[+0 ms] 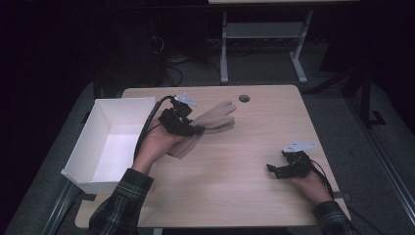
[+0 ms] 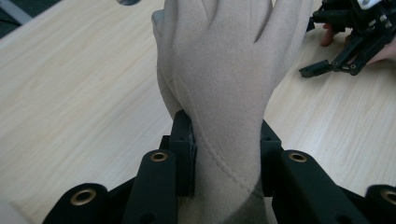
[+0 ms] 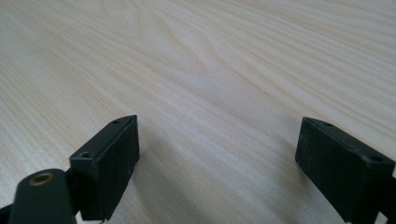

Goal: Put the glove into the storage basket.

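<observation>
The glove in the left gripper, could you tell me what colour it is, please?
Plain beige glove, seen best in the left gripper view.

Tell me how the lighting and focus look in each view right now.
High view: dim, room behind nearly black, soft overall, white rectangular box brightest. Left gripper view: beige suede glove sharp and evenly lit, near black jaws blurred. Right gripper view: bright light wooden table, soft jaw shadows, far grain blurred.

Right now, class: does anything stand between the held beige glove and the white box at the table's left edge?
Nothing visible does. The left tongs hold the glove just right of the white box, whose open top faces up.
</observation>
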### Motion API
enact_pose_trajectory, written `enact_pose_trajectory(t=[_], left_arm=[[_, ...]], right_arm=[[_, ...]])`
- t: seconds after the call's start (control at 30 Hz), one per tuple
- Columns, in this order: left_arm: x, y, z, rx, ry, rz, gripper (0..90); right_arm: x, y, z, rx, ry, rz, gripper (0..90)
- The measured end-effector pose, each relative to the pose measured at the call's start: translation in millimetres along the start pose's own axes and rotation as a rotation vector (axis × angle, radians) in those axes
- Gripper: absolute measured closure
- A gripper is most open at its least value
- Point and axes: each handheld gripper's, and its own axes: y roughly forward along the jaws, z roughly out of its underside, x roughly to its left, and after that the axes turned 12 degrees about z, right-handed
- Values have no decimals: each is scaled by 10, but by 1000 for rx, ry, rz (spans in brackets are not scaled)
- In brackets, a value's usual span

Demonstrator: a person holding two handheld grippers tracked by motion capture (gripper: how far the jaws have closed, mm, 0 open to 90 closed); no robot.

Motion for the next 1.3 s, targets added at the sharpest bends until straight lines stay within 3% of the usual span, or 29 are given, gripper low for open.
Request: enact_pose_trajectory(t=[0.5, 0.8, 1.3], left_arm=[[96, -348, 26, -35, -33, -37, 685], [182, -587, 56, -54, -55, -80, 685], [384, -903, 311, -83, -127, -149, 683]], right_arm=[[0, -1, 2, -1, 0, 3, 129], [-1, -1, 2, -1, 0, 3, 129], [0, -2, 4, -1, 1, 4, 129]])
